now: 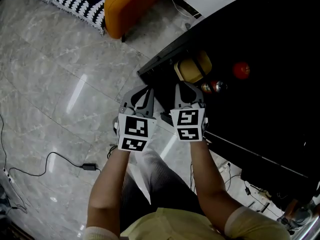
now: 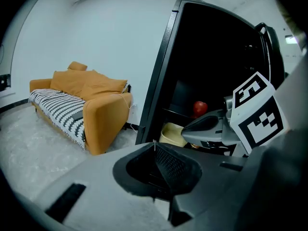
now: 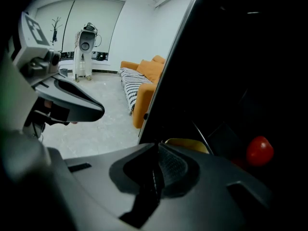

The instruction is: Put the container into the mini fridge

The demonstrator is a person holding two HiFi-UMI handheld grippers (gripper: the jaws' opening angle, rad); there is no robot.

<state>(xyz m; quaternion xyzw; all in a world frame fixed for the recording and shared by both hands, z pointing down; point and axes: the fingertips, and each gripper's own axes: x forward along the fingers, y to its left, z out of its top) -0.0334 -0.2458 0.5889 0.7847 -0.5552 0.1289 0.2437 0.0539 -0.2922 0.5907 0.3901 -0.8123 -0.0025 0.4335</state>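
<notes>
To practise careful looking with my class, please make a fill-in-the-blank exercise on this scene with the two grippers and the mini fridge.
1. The cream container stands ____ the mini fridge.
2. The round thing near the container is ____ in colour.
3. The left gripper and the right gripper both have their jaws ____, with nothing between them.
4. The sofa beside the fridge is ____.

Missing words: inside; red; shut; orange
</notes>
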